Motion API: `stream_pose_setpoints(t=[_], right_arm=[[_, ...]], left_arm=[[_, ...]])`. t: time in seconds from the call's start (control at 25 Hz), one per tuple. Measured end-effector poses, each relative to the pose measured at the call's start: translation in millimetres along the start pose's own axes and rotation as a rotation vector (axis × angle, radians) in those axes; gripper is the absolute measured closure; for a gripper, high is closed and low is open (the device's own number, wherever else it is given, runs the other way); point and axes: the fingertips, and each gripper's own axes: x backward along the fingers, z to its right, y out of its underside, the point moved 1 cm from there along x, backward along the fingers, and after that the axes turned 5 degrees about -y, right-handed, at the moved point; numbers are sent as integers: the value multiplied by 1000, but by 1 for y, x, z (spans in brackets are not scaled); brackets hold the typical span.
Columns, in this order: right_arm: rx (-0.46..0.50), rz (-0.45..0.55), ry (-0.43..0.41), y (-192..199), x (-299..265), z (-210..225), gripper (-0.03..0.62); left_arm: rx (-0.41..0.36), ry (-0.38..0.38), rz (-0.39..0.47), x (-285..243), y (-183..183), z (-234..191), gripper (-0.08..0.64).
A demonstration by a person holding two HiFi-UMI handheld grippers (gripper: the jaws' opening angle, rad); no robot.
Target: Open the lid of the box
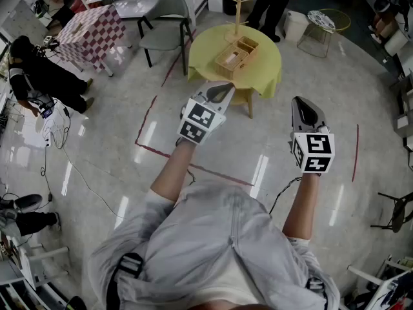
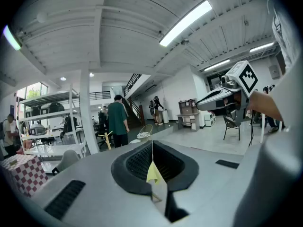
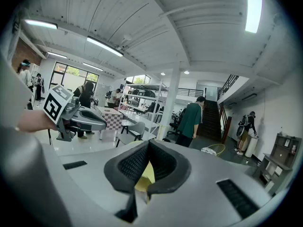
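Wooden box (image 1: 236, 55) stands on the round yellow table (image 1: 266, 76), long axis running 7 to 1 o'clock. It lies at 12 o'clock from the left gripper (image 1: 220, 92) and at 10 o'clock from the right gripper (image 1: 302, 103), well apart from both, left nearer. Both grippers' jaws are closed together, holding nothing.

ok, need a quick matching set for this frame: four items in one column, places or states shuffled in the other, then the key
Items
1. wooden box
2. grey chair
3. left gripper
4. checkered table

Places or states
A. jaws together, nothing between them
B. on the yellow table
C. top left of the head view
D. on the floor just left of the yellow table

Pairs: 1-B, 2-D, 3-A, 4-C
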Motion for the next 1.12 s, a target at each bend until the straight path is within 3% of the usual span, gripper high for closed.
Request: stream_pose_setpoints(t=[0.76, 1.12], right_arm=[[-25, 14, -28, 5, -1, 6, 569], [-52, 17, -62, 22, 0, 27, 569]], left_arm=[[6, -6, -34, -4, 6, 7, 528], [-2, -48, -28, -22, 6, 17, 528]])
